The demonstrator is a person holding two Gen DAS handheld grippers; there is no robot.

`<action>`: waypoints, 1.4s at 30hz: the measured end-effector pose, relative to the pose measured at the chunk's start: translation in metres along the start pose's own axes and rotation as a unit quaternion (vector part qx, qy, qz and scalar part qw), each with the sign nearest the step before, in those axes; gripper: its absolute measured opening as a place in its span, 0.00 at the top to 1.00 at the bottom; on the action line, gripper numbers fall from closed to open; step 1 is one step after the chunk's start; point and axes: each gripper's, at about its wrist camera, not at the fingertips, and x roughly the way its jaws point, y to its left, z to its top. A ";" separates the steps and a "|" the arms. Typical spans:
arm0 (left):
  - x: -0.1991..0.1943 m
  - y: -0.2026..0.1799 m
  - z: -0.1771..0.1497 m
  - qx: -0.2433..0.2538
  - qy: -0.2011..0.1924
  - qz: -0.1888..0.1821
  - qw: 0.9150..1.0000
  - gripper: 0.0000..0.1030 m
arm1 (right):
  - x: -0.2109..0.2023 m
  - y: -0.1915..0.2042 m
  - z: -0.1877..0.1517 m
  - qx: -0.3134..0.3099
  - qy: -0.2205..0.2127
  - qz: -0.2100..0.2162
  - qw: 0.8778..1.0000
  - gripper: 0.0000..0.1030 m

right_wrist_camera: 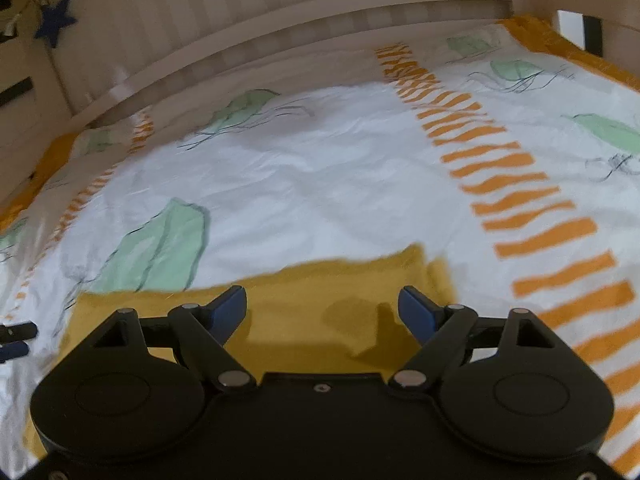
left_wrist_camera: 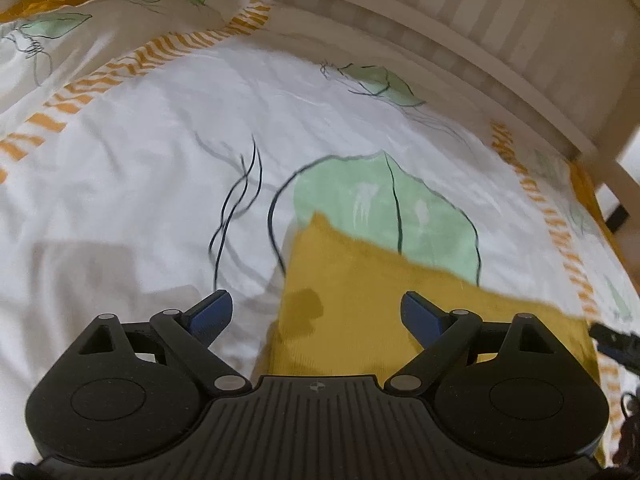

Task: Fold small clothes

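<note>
Mustard-yellow garment lies flat beneath both wide-open hand-held grippers.

In your left wrist view the garment lies on the bedspread at lower centre-right, under your left gripper; the bed rail crosses the upper right. In your right wrist view the garment lies under your right gripper, the rail behind.

One mustard-yellow garment, one leaf-printed bedsheet, one blue star, two hand-held grippers.
</note>
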 end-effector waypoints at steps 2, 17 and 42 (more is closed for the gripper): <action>-0.017 0.001 -0.014 0.010 -0.007 0.003 1.000 0.11 | -0.009 0.005 -0.009 -0.001 -0.002 0.009 1.000 0.17; -0.045 0.048 -0.051 -0.004 0.050 0.193 0.980 0.11 | -0.053 -0.001 -0.042 0.050 0.009 -0.004 0.999 0.08; -0.033 0.057 -0.075 0.023 0.054 0.161 0.985 0.00 | -0.018 0.069 -0.033 0.031 0.021 0.024 0.999 0.06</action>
